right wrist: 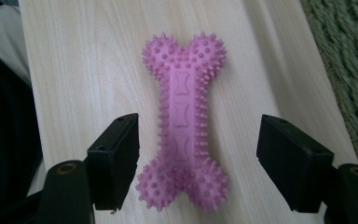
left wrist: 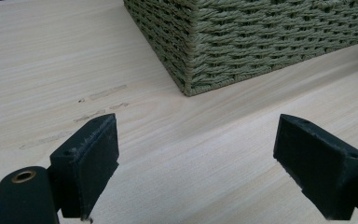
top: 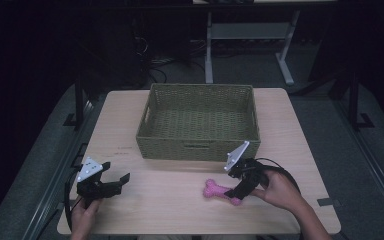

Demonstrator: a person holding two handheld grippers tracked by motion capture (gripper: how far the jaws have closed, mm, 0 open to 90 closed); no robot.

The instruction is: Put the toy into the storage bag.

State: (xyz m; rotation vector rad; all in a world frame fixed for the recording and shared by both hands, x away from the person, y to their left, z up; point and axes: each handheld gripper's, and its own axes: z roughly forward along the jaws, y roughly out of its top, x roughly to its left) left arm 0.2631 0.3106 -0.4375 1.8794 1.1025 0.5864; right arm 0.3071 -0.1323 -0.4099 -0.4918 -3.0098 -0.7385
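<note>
- High view: the person's two hands are seen at the near edge of the wooden table (top: 180, 210), each holding a black two-jaw gripper.
- At the near left, the left gripper (top: 116, 181) is held just above the table surface, its jaws spread apart with nothing between them; in the left gripper view the left gripper (left wrist: 196, 163) is seen released, only bare wood lying between the pads.
- At the near right, the right gripper (top: 236, 196) is lowered over one end of a pink spiked bone toy (top: 220, 191), which lies flat on the table in front of the basket.
- In the right gripper view, the bone toy (right wrist: 182, 126) is seen lying lengthwise between the jaws of the right gripper (right wrist: 198, 154), its near knobbed end level with the pads.
- A gap is visible on each side between the pads and the toy, so the toy is bracketed but not yet clamped; the right gripper is open.
- Farther back, a green woven basket (top: 198, 145) is set on the middle of the table, well apart from the left gripper and just beyond the toy; its corner (left wrist: 191, 70) is seen ahead of the left jaws.
- Beyond the table, a dark floor and white table legs (top: 209, 50) are visible.
</note>
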